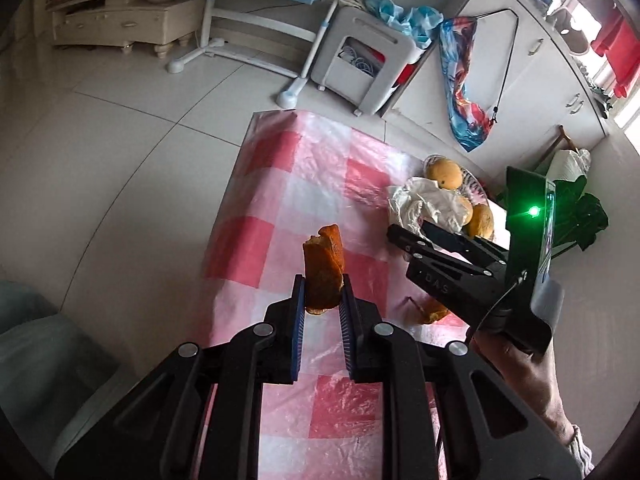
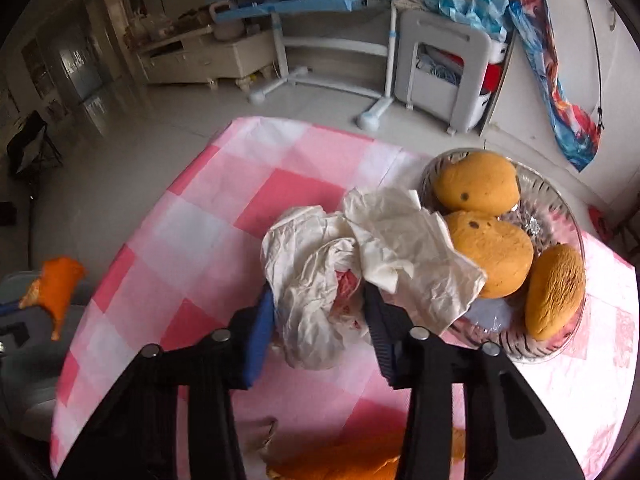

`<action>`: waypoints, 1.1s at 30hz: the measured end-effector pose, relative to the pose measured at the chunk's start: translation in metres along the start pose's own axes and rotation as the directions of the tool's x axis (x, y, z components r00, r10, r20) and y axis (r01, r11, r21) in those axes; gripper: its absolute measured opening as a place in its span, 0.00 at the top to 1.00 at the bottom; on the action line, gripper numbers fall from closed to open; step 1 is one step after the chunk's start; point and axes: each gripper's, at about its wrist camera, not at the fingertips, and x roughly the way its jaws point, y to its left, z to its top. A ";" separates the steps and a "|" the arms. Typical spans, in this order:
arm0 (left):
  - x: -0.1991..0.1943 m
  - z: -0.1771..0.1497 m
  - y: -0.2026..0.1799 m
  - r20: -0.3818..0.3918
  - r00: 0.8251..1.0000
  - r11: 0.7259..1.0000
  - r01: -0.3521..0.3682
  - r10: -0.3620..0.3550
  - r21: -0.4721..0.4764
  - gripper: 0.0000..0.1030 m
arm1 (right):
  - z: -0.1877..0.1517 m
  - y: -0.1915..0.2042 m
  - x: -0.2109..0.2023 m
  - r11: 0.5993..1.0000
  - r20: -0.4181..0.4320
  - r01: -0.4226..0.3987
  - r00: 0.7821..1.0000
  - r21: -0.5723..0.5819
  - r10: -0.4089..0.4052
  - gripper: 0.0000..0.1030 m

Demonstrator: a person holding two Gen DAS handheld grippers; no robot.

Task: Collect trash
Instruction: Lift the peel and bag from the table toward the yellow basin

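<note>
A curled strip of orange peel [image 1: 322, 264] stands between the blue pads of my left gripper [image 1: 322, 284], which is shut on it above the left side of the pink checked tablecloth [image 1: 280, 168]. The right wrist view shows that same peel [image 2: 56, 280] at the far left. My right gripper [image 2: 316, 296] sits around a crumpled white paper [image 2: 380, 240] lying against a glass bowl [image 2: 560, 208], with both pads against the paper. The left wrist view shows the right gripper [image 1: 408, 229] at the paper [image 1: 424, 204]. More peel [image 2: 340, 464] lies on the cloth near the front.
Three mangoes [image 2: 476, 184] fill the glass bowl at the table's right. A grey object [image 1: 40, 340] sits low beside the table's left edge. Beyond the table stand a blue desk frame [image 2: 320, 0], a white cart [image 2: 440, 72] and white cabinets [image 1: 520, 60].
</note>
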 end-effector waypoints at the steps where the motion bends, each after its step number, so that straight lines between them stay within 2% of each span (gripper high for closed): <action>1: -0.001 0.000 -0.002 0.001 1.000 1.000 0.003 -0.003 0.004 0.84 | -0.002 -0.001 -0.008 1.000 0.016 -0.012 1.000 0.008 0.012 0.70; 2: -0.002 -0.001 -0.004 0.001 1.000 1.000 0.005 -0.005 0.010 0.84 | -0.003 -0.001 -0.016 0.999 0.030 -0.029 0.999 0.014 0.028 0.73; 6: -0.006 -0.006 -0.011 -0.001 1.000 0.999 0.015 -0.015 0.034 0.84 | -0.024 0.008 -0.071 0.995 0.120 -0.097 0.988 0.010 0.095 0.74; 11: -0.009 -0.018 -0.024 -0.009 1.000 0.997 0.027 -0.027 0.074 0.84 | -0.079 0.016 -0.143 0.985 0.192 -0.170 0.968 0.038 0.160 0.74; 14: -0.014 -0.032 -0.036 -0.006 1.000 0.993 0.025 -0.024 0.115 0.84 | -0.113 0.018 -0.168 0.980 0.219 -0.189 0.960 0.059 0.172 0.74; 17: -0.020 -0.049 -0.049 0.007 1.000 0.986 0.008 -0.010 0.166 0.84 | -0.141 0.012 -0.181 0.971 0.265 -0.217 0.946 0.096 0.185 0.74; 21: -0.029 -0.072 -0.068 0.022 1.000 0.971 -0.004 -0.001 0.238 0.84 | -0.152 0.001 -0.188 0.946 0.290 -0.279 0.931 0.164 0.224 0.74; 28: -0.040 -0.090 -0.092 0.061 0.998 0.948 -0.006 -0.014 0.319 0.84 | -0.163 -0.006 -0.214 0.935 0.311 -0.312 0.917 0.166 0.251 0.74; 33: -0.043 -0.092 -0.094 0.063 0.998 0.942 -0.011 -0.011 0.335 0.84 | -0.174 -0.005 -0.212 0.936 0.273 -0.325 0.921 0.139 0.279 0.73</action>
